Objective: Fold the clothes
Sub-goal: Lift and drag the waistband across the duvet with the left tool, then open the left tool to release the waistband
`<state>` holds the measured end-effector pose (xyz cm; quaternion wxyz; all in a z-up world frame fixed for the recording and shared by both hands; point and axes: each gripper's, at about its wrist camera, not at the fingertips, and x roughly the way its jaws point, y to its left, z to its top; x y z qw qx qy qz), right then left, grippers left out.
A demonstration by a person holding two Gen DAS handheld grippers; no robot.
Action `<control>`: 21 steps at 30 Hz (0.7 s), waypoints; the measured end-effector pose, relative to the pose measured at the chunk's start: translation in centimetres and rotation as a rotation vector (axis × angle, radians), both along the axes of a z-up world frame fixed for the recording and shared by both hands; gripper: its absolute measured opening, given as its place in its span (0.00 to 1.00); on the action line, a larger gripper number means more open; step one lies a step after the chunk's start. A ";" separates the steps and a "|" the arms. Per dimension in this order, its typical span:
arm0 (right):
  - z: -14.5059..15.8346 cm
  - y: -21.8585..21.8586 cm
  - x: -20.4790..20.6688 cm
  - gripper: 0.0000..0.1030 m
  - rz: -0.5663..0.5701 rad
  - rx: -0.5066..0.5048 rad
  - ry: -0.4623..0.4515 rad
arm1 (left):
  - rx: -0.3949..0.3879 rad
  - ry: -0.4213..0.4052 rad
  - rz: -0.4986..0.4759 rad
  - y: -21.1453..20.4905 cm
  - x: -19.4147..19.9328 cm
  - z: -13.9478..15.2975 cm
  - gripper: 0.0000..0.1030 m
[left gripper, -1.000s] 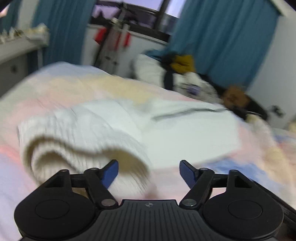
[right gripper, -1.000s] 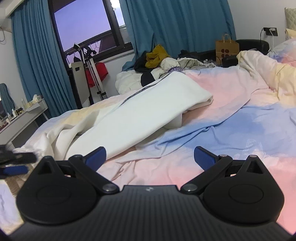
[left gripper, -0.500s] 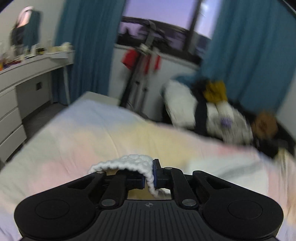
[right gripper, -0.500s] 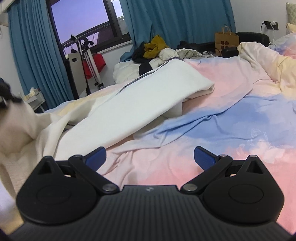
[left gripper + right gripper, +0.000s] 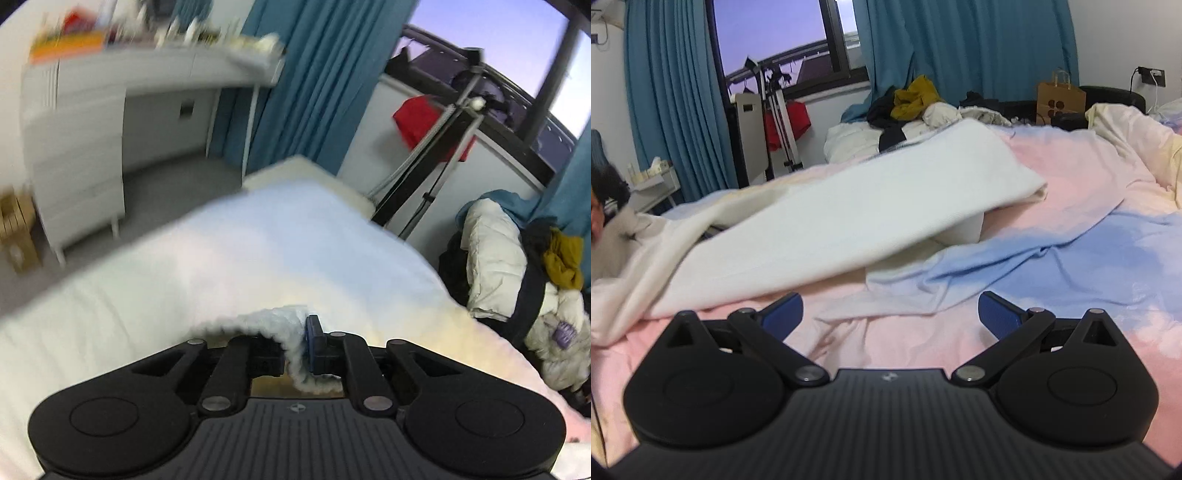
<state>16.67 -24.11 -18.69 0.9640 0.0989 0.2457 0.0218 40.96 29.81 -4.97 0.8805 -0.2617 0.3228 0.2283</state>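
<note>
Since the earlier frame, the white garment (image 5: pixel 849 218) has been lifted off the bed (image 5: pixel 1071 258) at its knitted edge, clenched in the left claw (image 5: pixel 295 347). The right claw (image 5: pixel 890 314) is held released above the bed. The opposite edge is best gripped before folding, it is judged.

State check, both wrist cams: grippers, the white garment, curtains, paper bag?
left gripper: shut on the white knit garment's edge.
right gripper: open, empty, above the bedsheet.
white knit garment: partly lifted, spread across the bed, not folded.
curtains: drawn apart at the window.
paper bag: upright.
</note>
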 end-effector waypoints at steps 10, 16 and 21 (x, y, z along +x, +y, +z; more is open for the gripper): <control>0.3 0.5 -0.2 1.00 0.016 -0.002 -0.011 | -0.166 -0.111 -0.061 5.2 -9.0 2.3 0.87; 1.8 0.6 -1.9 1.00 0.034 -0.010 -0.046 | -0.188 -0.128 -0.135 4.8 -19.8 4.1 0.89; 3.1 0.6 -3.3 1.00 0.045 -0.019 -0.079 | -0.439 -0.170 -0.165 1.5 -29.3 1.5 0.91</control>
